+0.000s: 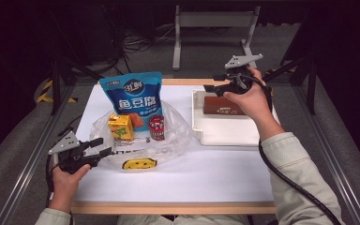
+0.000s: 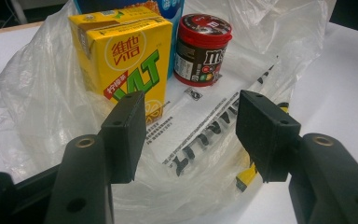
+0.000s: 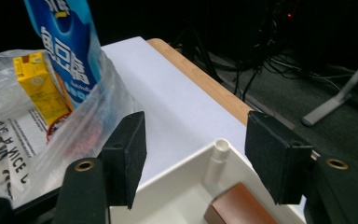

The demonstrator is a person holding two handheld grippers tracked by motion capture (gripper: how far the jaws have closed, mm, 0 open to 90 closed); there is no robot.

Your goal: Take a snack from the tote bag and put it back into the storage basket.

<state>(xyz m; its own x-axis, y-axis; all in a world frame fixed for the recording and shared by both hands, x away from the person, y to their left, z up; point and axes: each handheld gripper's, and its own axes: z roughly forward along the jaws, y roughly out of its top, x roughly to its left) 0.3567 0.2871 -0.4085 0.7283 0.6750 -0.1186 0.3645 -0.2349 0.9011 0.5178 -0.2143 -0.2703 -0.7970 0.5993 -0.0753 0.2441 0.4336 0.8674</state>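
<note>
Both grippers are black, the left gripper [image 1: 104,146] and the right gripper [image 1: 209,82], each with a grey three-cornered plate on top and a black cable. Flat jaw pads, brass-ringed screw holes. The sleeves [image 1: 296,159] are pale beige.

One carton [image 1: 121,127]; one can [image 1: 156,127]; one pouch [image 1: 133,96]; one brown box [image 1: 222,106]

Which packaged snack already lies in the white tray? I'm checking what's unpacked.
The brown box: it lies in the white tray, while the others stand in the plastic bag.
</note>
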